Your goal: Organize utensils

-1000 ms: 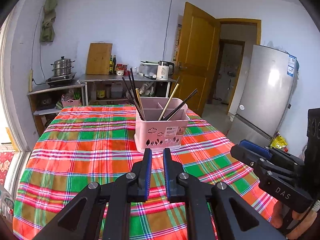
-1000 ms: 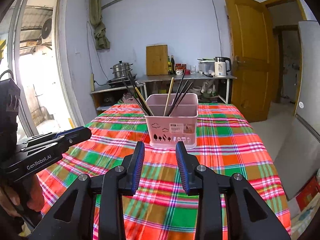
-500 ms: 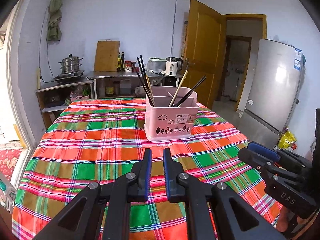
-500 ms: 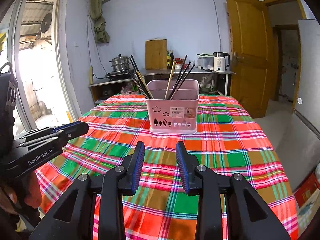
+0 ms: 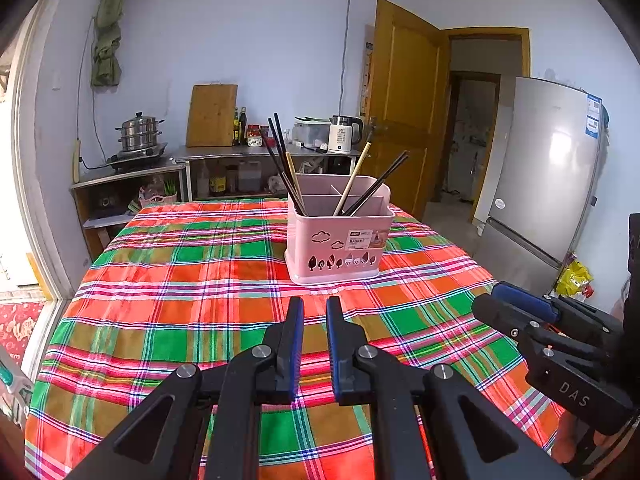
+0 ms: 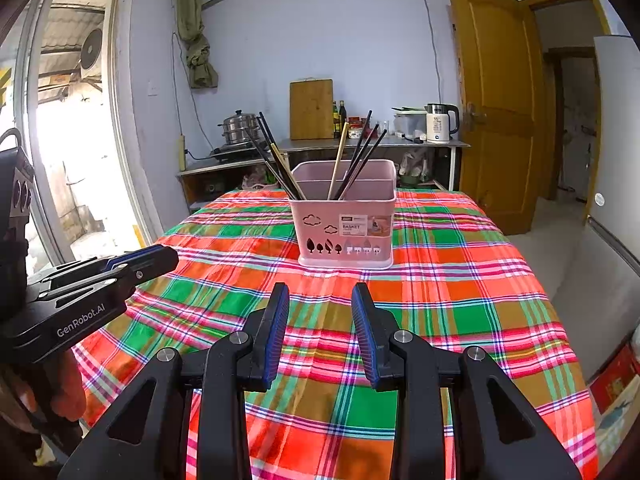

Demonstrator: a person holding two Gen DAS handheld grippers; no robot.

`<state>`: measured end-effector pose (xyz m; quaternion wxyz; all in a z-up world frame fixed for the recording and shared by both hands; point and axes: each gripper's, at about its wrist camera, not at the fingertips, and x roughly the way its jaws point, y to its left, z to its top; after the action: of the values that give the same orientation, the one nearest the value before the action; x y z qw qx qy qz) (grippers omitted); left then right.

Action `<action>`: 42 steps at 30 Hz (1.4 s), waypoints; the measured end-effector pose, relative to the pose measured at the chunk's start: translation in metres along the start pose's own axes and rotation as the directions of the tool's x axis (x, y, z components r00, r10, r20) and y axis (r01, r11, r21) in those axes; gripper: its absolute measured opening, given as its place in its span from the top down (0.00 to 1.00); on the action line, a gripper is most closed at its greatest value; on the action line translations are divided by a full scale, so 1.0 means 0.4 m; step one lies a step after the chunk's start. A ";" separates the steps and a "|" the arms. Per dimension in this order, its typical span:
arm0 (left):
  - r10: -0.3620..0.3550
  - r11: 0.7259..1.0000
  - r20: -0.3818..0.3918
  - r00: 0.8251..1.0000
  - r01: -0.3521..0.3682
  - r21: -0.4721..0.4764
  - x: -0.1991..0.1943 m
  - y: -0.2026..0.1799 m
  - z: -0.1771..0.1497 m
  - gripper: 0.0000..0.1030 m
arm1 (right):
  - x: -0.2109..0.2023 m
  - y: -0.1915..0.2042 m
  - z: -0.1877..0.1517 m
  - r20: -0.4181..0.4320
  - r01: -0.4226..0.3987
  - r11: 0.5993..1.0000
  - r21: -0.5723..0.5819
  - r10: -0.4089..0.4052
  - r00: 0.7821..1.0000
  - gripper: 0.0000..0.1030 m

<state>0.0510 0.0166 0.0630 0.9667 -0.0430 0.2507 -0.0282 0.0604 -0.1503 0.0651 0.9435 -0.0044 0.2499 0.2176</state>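
A pink utensil basket (image 5: 338,240) (image 6: 344,228) stands upright on the plaid tablecloth (image 5: 180,280), ahead of both grippers. Dark and wooden chopsticks (image 5: 284,160) (image 6: 276,160) lean left in one compartment, and more chopsticks (image 5: 374,186) (image 6: 360,156) lean right in another. My left gripper (image 5: 314,304) (image 6: 168,256) hovers above the cloth short of the basket, shut, with nothing between its pads. My right gripper (image 6: 320,292) (image 5: 496,300) hovers beside it, open and empty.
A silver fridge (image 5: 540,184) stands to the right of the table and a wooden door (image 6: 492,120) behind it. At the back wall, a counter (image 5: 256,152) carries a kettle, bottles, a cutting board and a steamer pot. The cloth's near edge drops off below the grippers.
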 end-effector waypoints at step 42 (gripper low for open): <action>0.014 1.000 0.009 1.000 -0.014 0.009 -0.010 -0.007 -0.004 0.90 | 0.007 0.008 -0.001 -0.010 -0.002 1.000 -0.002 0.002 1.000 0.68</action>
<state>0.0467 0.0139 0.0639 0.9682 -0.0368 0.2466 -0.0224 0.0610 -0.1465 0.0637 0.9420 -0.0060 0.2544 0.2186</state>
